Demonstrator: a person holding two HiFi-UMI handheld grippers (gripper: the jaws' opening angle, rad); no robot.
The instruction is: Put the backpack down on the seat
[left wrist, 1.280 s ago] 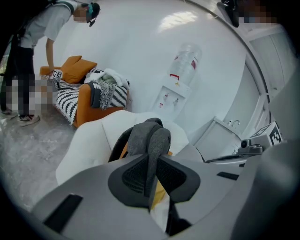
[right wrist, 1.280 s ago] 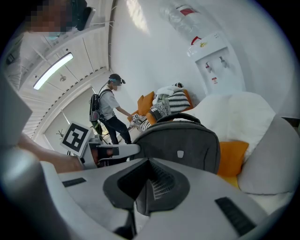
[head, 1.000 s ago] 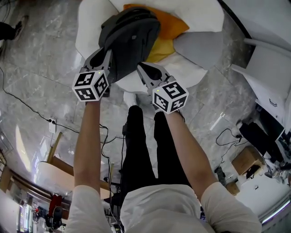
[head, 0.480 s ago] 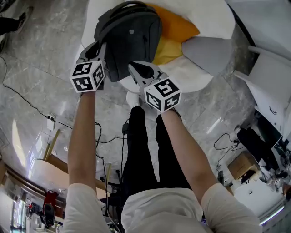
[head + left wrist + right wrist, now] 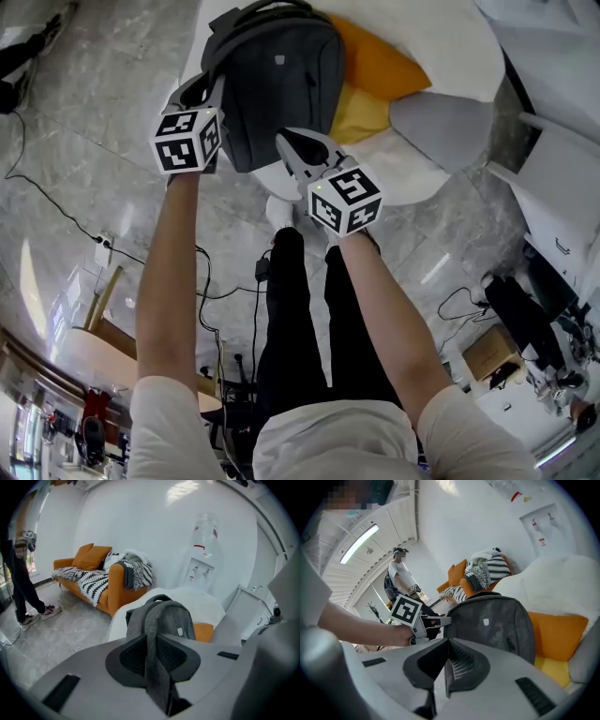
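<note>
Backpack (image 5: pixel 281 84) strap (image 5: pixel 157 667) clamped in your left gripper (image 5: pixel 202 94); right gripper (image 5: pixel 291 145) jaws together, empty. One-sided hold could tip it off the seat (image 5: pixel 380 161).

White rounded armchair seat (image 5: pixel 398 167) standing on a grey marble floor (image 5: pixel 94 122), orange cushion (image 5: pixel 375 61) leaning against its white back, yellow cushion (image 5: pixel 361 117) flat on the seat below, white socket block (image 5: pixel 101 252) and thin black cables lying on the floor
</note>
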